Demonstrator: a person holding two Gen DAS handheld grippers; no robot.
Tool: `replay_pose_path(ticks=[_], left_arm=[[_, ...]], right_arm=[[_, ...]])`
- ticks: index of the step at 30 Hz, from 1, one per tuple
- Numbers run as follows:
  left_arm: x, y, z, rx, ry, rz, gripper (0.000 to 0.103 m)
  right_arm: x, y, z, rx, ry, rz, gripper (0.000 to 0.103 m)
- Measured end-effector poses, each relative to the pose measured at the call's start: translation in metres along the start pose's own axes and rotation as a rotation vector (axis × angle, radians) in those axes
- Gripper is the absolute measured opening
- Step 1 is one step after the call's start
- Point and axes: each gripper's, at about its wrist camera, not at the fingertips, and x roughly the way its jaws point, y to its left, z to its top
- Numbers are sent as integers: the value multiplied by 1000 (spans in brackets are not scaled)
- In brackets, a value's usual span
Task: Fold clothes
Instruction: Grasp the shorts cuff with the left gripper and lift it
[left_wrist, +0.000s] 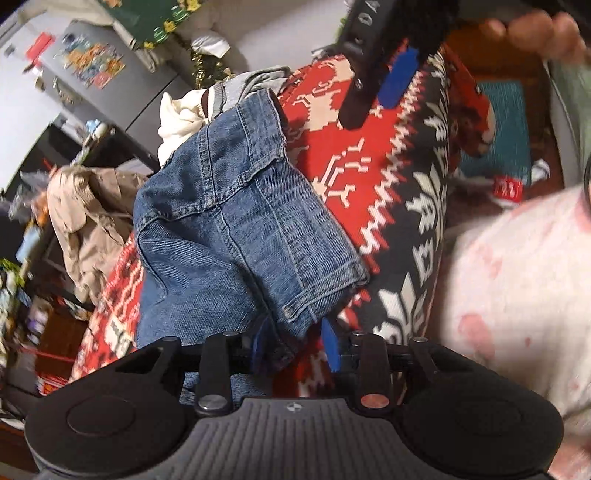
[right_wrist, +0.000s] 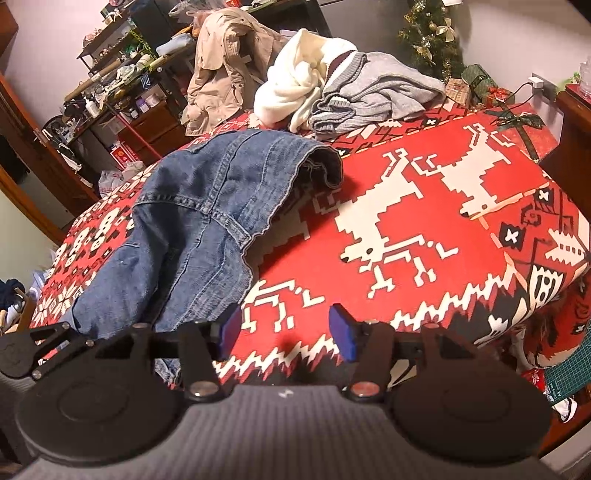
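Observation:
Blue jeans (left_wrist: 229, 229) lie folded in a loose heap on the red patterned tablecloth (left_wrist: 369, 192). My left gripper (left_wrist: 295, 347) stands at their near hem. A corner of denim lies between its blue pads (left_wrist: 330, 349), and a gap shows beside the right pad. My right gripper (left_wrist: 369, 110) hovers over the cloth beyond the jeans. In the right wrist view the jeans (right_wrist: 199, 229) lie to the left, with one leg opening gaping at the far end. My right gripper (right_wrist: 286, 332) is open over bare tablecloth (right_wrist: 443, 266), its left pad close to the denim edge.
A white garment (right_wrist: 291, 92) and a grey sweater (right_wrist: 380, 92) are piled at the table's far edge. A beige coat (right_wrist: 221, 70) hangs behind them. A Christmas tree (right_wrist: 432, 33) and wrapped gifts (right_wrist: 480, 85) stand at the back right. Cluttered shelves (right_wrist: 110, 74) line the left.

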Motion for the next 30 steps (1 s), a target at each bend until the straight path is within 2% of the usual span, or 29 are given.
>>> replay_pose_path(ticks=[3, 8, 16, 21, 25, 26, 27, 28, 30], left_arm=[[2, -8, 0, 67, -10, 43, 30], [8, -16, 6, 118, -31, 91, 27], [6, -33, 4, 211, -81, 139, 28], [11, -37, 5, 248, -90, 177, 34], [17, -35, 12, 251, -107, 175, 35], [18, -35, 14, 266, -104, 160, 34], [20, -33, 16, 245, -104, 156, 16], [20, -32, 17, 219, -105, 157, 11], [16, -24, 21, 130, -120, 181, 10]], right_arm=[[1, -2, -1, 5, 1, 1, 60], [2, -2, -2, 12, 4, 6, 60], [0, -2, -3, 8, 5, 6, 61], [1, -5, -4, 18, 12, 4, 62], [2, -4, -4, 20, 16, 12, 62], [2, -3, -4, 16, 15, 13, 62], [1, -3, -4, 13, 13, 13, 62], [1, -3, -4, 13, 11, 13, 62], [-1, -4, -3, 17, 7, 12, 62]])
